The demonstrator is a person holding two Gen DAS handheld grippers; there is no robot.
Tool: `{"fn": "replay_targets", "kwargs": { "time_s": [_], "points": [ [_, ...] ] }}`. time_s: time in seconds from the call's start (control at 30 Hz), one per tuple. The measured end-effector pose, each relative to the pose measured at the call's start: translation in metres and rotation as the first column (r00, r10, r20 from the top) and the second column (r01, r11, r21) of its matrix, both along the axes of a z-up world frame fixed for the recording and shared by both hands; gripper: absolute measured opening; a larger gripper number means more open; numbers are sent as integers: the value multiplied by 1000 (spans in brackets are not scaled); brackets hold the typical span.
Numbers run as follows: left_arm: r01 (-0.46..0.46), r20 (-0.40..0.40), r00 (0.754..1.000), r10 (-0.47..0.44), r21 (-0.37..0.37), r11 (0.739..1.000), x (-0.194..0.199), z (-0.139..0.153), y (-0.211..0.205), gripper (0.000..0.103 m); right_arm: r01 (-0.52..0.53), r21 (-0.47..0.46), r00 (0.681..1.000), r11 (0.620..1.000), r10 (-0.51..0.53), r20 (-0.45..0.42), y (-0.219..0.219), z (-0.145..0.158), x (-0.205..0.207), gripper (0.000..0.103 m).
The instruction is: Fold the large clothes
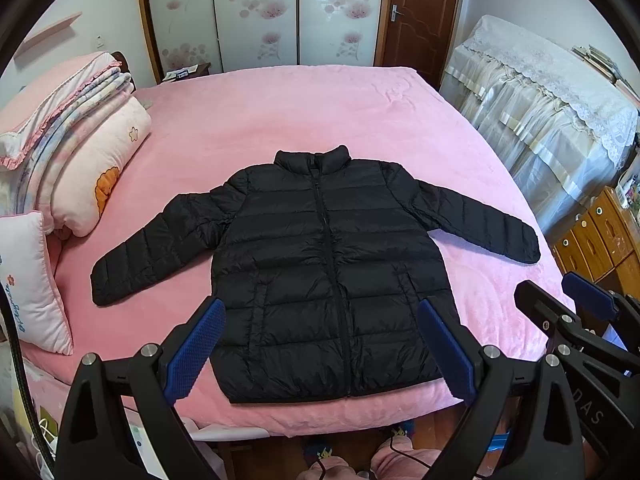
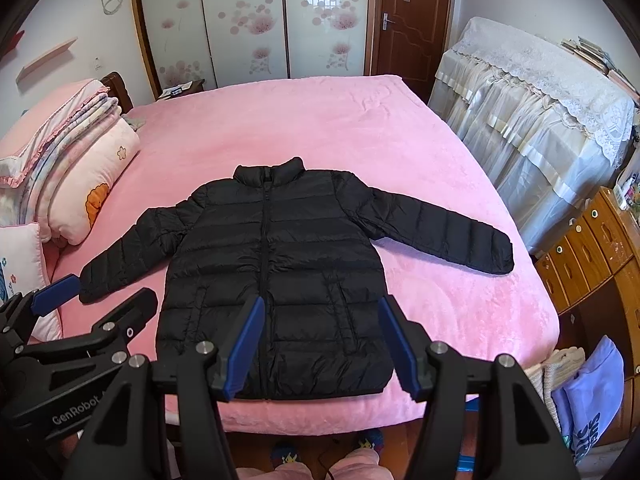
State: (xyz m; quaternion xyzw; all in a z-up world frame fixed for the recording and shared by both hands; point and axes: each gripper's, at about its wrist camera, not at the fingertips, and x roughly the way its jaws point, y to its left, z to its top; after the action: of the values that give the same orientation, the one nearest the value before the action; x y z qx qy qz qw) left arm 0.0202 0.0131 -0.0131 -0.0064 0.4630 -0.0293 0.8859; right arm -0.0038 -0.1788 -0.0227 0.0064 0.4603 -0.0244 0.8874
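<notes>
A black puffer jacket (image 1: 320, 264) is spread flat, unfolded, on a pink bed (image 1: 280, 120). Both grippers, the left gripper (image 1: 320, 354) and the right gripper (image 2: 322, 346), are held above it, jaws apart and empty. No fold is begun.

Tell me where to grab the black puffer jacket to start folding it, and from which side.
Take the black puffer jacket by a sleeve cuff, probably the right sleeve. It lies flat, zipped and face up on the pink bed, sleeves spread out and down, so each cuff is a free end. Bring the right tool in from the outer side and pinch the cuff, then carry it across the chest.
</notes>
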Motion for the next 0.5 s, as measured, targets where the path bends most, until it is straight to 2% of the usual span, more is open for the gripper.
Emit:
{"fn": "replay_targets", "kwargs": {
  "time_s": [0.5],
  "points": [
    [-4,-8,1000,4,11,1000,-3,-7,8,96,1,-9,1000,1000,-1,-13,13,-6,-3,60]
  ]
}}
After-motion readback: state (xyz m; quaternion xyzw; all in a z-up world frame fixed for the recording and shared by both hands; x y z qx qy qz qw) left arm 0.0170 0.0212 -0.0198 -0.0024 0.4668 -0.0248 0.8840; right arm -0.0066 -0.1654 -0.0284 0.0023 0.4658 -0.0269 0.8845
